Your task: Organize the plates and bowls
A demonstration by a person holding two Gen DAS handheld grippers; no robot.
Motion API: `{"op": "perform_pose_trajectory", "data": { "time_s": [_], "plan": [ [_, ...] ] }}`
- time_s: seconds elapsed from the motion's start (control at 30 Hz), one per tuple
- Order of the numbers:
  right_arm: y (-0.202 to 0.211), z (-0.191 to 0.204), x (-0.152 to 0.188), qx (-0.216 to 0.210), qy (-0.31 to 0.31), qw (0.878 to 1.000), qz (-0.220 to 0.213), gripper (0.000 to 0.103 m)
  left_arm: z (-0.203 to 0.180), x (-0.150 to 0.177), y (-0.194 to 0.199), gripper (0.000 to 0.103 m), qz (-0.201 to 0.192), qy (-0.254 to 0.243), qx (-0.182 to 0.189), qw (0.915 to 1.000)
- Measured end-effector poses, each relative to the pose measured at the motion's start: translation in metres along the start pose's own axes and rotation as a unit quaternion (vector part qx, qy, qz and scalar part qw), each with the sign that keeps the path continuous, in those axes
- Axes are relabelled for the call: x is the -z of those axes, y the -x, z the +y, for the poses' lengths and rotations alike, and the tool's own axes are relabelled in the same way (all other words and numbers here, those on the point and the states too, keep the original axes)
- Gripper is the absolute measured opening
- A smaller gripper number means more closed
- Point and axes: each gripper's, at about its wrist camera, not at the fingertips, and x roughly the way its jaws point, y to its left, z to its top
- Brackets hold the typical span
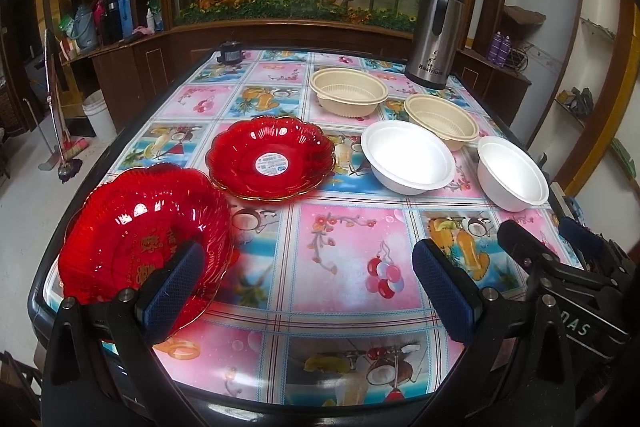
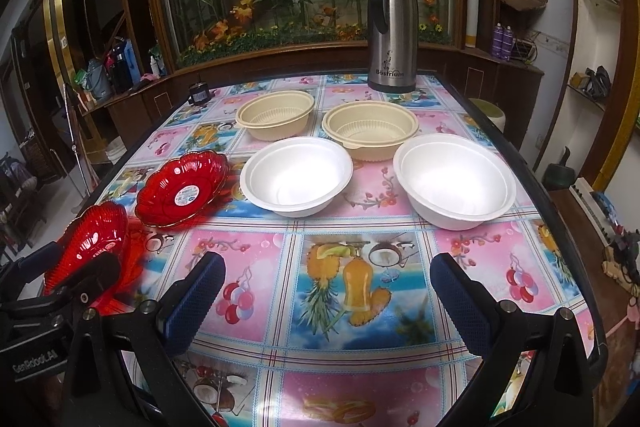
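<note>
The left gripper hovers low over the near edge of the surface, its jaws spread wide with nothing between them. Its left finger overlaps the near red plate in the left wrist view; whether it touches the rim I cannot tell. That plate, with gold lettering in its well, sits at the near left corner. Just beyond it lies a second red scalloped plate with a round sticker in the centre, and the two look close to touching.

The right gripper also has its jaws wide and empty, poised above the patterned cloth. Ahead of it stand two white foam bowls, one to the left and one to the right, both upright and apart. Behind them are two beige plastic bowls, the right one just behind the white pair. A steel thermos jug stands at the far edge.
</note>
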Motion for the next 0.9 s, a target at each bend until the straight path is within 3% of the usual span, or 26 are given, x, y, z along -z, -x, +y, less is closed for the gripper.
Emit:
{"op": "perform_pose_trajectory", "data": {
  "time_s": [0.9],
  "plan": [
    [-0.016,-0.014,0.003,0.003,-0.021,1.0,0.022,0.103,0.0,0.001,-0.007,0.103,0.009,-0.001,-0.014,0.9999]
  ]
}}
